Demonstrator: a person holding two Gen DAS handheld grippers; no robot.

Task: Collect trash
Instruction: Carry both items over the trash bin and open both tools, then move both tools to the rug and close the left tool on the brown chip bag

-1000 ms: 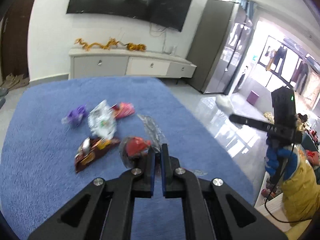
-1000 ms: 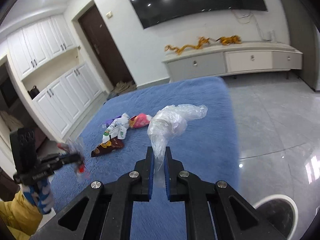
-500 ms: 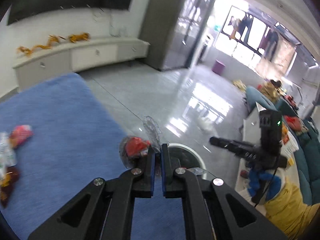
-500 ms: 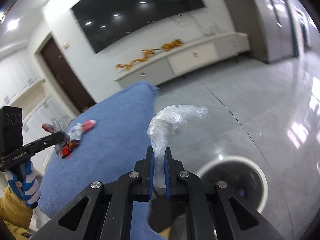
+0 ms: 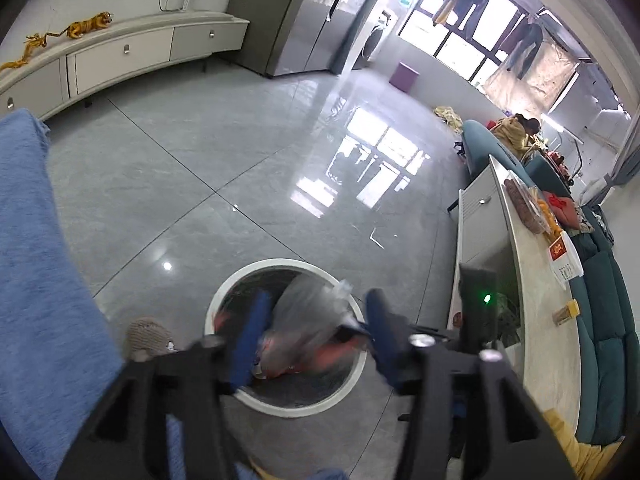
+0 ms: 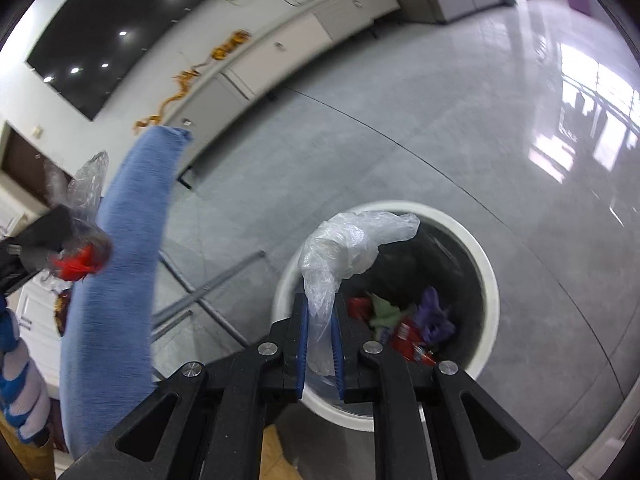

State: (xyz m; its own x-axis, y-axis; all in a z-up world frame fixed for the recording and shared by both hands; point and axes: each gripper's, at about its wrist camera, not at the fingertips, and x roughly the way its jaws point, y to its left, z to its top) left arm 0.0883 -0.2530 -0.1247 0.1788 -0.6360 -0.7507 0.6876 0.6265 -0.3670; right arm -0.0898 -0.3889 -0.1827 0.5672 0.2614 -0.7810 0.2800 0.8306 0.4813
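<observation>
Grey floor tiles surround a white bin (image 6: 490, 280). Above it, the left gripper (image 5: 316, 332) has just been opening, red wrapper (image 5: 304, 328) loose between its fingers. The right gripper (image 6: 320, 344), opening slightly, has a clear bag (image 6: 352, 240) between its fingers.

The left gripper (image 5: 316, 330) points down, and its blue fingers (image 5: 250, 340) have just been opening, with a see-through wrapper (image 5: 308, 320) loose between them. The right gripper (image 6: 320, 328) also points down; its fingers (image 6: 302, 340) have just begun to open around a thin plastic bag (image 6: 348, 248).
</observation>
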